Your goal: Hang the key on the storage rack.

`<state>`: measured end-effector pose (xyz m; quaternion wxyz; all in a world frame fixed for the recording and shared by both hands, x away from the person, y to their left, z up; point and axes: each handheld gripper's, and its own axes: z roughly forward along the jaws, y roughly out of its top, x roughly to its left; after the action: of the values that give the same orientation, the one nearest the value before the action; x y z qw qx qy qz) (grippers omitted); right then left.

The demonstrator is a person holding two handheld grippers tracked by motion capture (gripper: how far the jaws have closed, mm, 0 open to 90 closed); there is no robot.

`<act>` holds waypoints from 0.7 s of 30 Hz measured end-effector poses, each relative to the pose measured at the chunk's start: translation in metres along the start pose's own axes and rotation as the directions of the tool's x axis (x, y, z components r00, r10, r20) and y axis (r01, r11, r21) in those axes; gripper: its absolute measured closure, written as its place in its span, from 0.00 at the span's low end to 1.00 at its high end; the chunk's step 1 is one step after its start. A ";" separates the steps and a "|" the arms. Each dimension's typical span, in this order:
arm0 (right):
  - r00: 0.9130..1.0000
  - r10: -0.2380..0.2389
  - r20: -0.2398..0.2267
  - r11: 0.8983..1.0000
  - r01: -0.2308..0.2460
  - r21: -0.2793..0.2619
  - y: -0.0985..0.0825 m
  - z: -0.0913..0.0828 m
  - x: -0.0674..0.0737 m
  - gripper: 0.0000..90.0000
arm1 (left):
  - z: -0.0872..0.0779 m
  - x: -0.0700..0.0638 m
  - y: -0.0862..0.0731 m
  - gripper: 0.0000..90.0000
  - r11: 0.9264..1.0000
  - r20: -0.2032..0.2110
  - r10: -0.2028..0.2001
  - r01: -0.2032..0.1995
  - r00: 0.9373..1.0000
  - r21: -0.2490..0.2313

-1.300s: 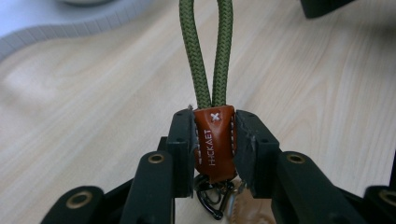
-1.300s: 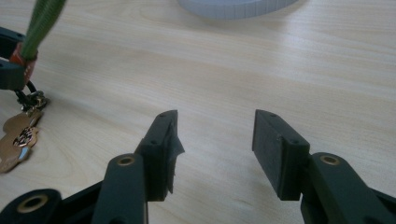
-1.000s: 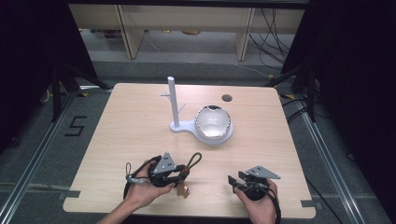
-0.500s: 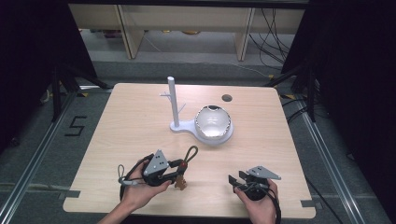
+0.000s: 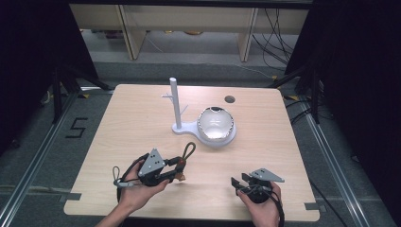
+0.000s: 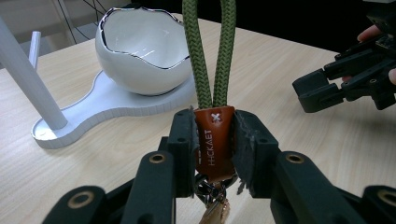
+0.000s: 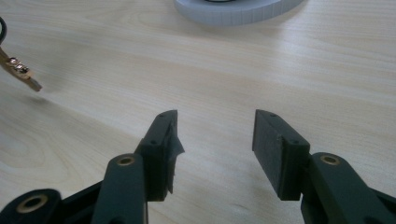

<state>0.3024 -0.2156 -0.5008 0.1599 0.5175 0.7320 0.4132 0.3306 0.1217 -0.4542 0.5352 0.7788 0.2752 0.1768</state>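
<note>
Keychain (image 6: 214,140): green cord loop, brown leather tab. Left gripper (image 6: 214,154) clamps the tab; right gripper (image 7: 215,140) gapes, holding nothing.

Green-loop keychain (image 6: 212,88) between left jaws

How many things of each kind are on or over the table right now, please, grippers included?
Grippers: 2, the left gripper and the right gripper.
Keychains: 1, the green cord keychain with a brown leather tab, clamped in the left gripper.
Stands: 1, the white stand with an upright post.
Bowls: 1, the eggshell-shaped bowl on the stand's base.
Total: 5.
</note>
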 end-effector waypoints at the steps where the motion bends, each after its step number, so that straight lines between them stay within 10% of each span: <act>1: 1.000 0.000 -0.001 1.000 0.000 -0.001 0.000 0.000 0.000 0.57 | -0.001 0.000 0.001 0.76 1.000 -0.006 0.006 -0.006 1.000 0.001; 21: 1.000 -0.006 0.000 1.000 0.006 -0.017 -0.001 0.002 -0.001 0.57 | -0.016 0.011 0.007 0.76 0.999 -0.049 -0.018 0.016 0.999 -0.044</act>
<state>0.3035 -0.2152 -0.5030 0.1656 0.5140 0.7299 0.4190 0.3321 0.1380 -0.4421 0.5468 0.7599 0.2909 0.1972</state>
